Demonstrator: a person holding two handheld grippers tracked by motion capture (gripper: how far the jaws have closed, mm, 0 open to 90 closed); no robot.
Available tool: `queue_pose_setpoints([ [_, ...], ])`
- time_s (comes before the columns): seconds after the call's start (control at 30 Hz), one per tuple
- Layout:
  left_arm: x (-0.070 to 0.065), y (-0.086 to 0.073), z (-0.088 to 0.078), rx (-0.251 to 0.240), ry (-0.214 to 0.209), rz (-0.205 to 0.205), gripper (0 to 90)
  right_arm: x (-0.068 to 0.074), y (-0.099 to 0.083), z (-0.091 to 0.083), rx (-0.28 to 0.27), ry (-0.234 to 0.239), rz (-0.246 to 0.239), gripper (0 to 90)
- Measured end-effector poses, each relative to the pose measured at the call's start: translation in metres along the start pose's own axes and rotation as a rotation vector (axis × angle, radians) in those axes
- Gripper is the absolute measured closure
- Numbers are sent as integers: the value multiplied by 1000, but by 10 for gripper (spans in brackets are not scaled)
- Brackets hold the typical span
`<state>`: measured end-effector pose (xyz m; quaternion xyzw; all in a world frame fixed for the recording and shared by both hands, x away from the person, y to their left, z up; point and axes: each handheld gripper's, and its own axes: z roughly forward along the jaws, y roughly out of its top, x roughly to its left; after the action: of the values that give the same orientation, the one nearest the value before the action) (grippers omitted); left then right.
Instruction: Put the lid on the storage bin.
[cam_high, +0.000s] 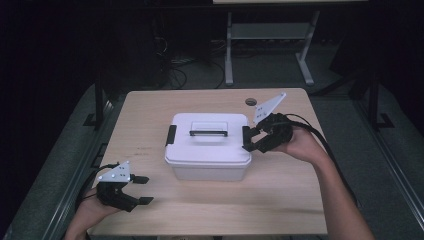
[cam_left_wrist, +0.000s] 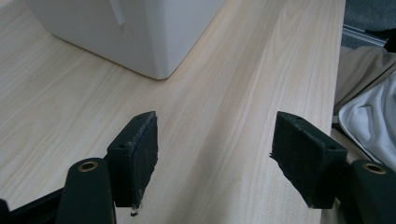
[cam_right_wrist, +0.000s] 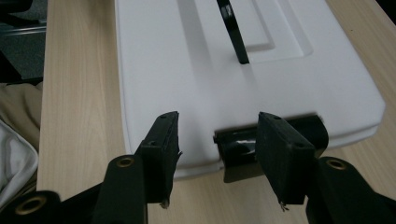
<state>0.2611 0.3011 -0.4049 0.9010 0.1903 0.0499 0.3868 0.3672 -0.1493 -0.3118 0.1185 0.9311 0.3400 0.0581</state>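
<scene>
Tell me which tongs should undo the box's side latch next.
Right. The right tongs sit open at the black latch on the white box; the left tongs rest open near the table edge, away from it.

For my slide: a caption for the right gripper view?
Open right gripper at the black latch of a white lidded box.

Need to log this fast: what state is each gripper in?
Left gripper: open, holding nothing.
Right gripper: open, jaws at the box's black latch, not gripping it.
</scene>
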Motion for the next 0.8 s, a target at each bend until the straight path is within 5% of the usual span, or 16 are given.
queue_pose_setpoints([
  [0.8, 1, -2, 0, 1, 2, -12, 312, 5, -42, -19, 21, -49, 65, 428],
])
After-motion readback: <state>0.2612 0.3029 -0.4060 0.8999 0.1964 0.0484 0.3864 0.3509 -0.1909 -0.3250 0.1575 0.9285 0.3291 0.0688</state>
